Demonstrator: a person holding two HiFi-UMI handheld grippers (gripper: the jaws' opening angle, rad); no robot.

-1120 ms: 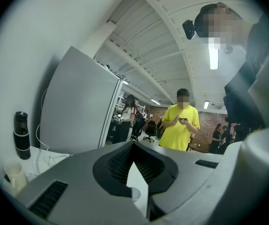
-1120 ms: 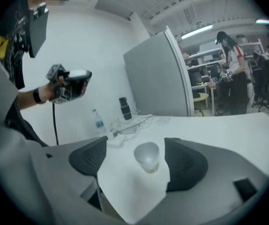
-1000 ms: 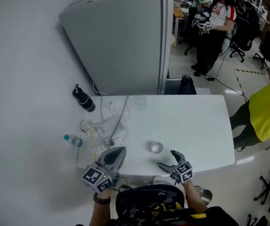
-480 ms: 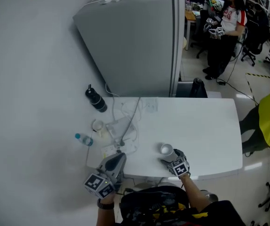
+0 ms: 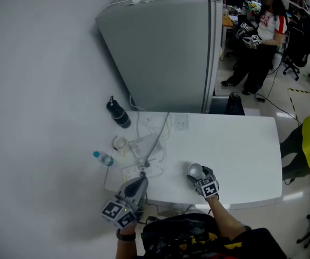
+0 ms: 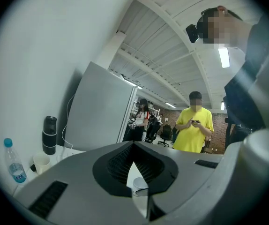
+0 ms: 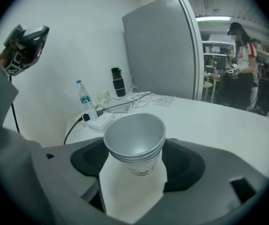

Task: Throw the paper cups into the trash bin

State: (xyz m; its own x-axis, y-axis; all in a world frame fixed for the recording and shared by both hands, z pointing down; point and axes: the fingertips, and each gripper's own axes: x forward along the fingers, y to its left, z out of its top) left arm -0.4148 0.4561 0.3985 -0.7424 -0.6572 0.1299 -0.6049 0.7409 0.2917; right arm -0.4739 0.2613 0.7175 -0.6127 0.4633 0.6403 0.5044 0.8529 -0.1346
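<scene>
Plainly the right gripper, jaws just closing round but not yet pinching the stacked paper cups low-centre on the white table, could tip or crush them if squeezed off-centre, while the left gripper, lower left, is clenched and empty.

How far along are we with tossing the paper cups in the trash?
Nothing looks done yet: the stacked paper cups stand on the table. In hand: the right gripper has them between its jaws, which have just been closing but do not seem to press yet. Left: grip, lift, carry to the trash bin, which no view shows, and drop.
</scene>
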